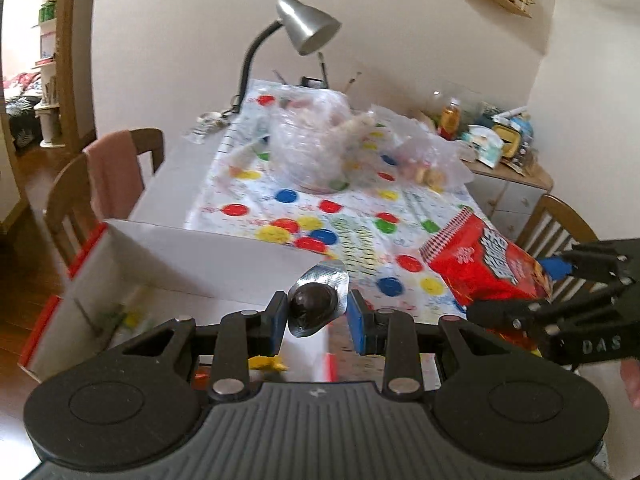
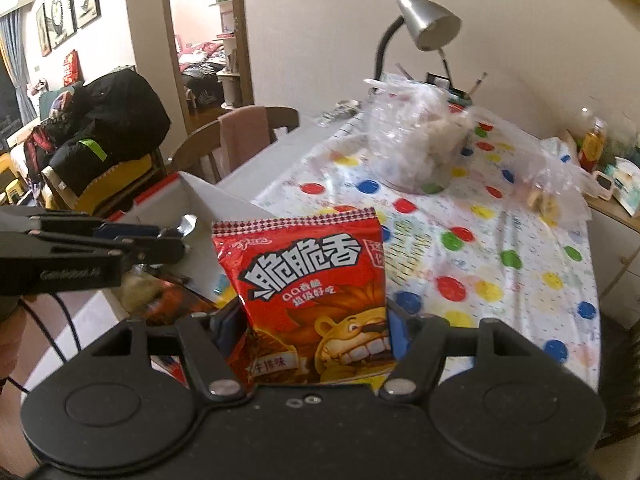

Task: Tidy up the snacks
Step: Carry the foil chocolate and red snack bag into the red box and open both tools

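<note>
My left gripper [image 1: 318, 312] is shut on a small silver foil packet with a dark round snack [image 1: 314, 303] showing through it, held above the near edge of a white open box [image 1: 208, 258] with red trim. My right gripper [image 2: 312, 330] is shut on a red snack bag [image 2: 310, 292] printed with a cartoon lion. That same red snack bag [image 1: 486, 266] appears at the right of the left wrist view, held by the right gripper [image 1: 556, 276]. The left gripper [image 2: 176, 240] shows at the left of the right wrist view, over the box [image 2: 204, 204].
The table wears a white cloth with coloured dots [image 1: 340, 216]. Clear plastic bags of snacks [image 1: 316, 140] sit mid-table below a silver desk lamp [image 1: 308, 26]. A wooden chair with a pink towel [image 1: 112, 168] stands at the left. A cluttered side cabinet [image 1: 500, 144] is at the right.
</note>
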`<action>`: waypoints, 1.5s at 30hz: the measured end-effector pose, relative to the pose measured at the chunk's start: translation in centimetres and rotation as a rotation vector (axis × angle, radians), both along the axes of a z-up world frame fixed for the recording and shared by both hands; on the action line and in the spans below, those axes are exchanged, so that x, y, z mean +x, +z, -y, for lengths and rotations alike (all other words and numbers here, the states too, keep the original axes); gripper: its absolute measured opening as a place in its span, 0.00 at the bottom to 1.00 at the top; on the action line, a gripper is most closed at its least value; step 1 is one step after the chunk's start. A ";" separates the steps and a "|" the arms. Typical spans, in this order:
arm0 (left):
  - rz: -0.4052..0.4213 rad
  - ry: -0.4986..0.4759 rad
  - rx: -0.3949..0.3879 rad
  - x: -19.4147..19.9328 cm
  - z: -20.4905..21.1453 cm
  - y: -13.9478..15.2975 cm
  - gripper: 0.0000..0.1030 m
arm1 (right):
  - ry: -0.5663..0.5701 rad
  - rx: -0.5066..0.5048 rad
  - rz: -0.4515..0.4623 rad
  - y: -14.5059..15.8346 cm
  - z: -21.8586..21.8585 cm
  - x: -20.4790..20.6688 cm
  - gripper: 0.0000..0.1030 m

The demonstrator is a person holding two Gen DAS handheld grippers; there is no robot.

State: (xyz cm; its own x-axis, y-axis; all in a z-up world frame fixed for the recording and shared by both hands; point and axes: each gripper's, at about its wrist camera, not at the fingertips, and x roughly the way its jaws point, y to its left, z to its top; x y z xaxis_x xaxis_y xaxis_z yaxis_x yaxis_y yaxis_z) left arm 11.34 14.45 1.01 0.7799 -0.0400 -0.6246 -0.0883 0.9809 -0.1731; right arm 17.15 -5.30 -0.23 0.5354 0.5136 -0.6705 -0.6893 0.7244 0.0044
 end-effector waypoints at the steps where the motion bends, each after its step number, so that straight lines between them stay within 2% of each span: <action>1: -0.002 0.006 0.001 -0.1 -0.8 0.1 0.30 | 0.003 0.001 0.002 0.0 -0.9 -0.3 0.66; 11: -0.054 0.056 0.020 0.0 -8.6 -0.8 0.30 | 0.010 -0.033 -0.028 -2.1 -8.6 -0.7 0.67; 21: -0.152 0.072 0.038 1.4 -14.1 -3.9 0.30 | 0.010 -0.103 -0.079 -5.7 -14.7 0.9 0.67; 34: -0.296 0.025 0.072 4.2 -15.7 -7.9 0.30 | 0.020 -0.208 -0.165 -10.5 -19.0 3.1 0.67; 45: -0.354 -0.006 0.081 5.0 -15.7 -9.6 0.31 | 0.019 -0.238 -0.177 -11.7 -19.8 3.7 0.69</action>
State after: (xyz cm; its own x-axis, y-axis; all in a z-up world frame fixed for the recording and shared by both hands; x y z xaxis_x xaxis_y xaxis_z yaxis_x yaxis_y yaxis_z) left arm 16.33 30.13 -8.60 0.5145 0.0168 -0.8573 -0.1230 0.9909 -0.0544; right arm 20.80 14.49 -11.97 0.3914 0.3394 -0.8553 -0.7067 0.7062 -0.0431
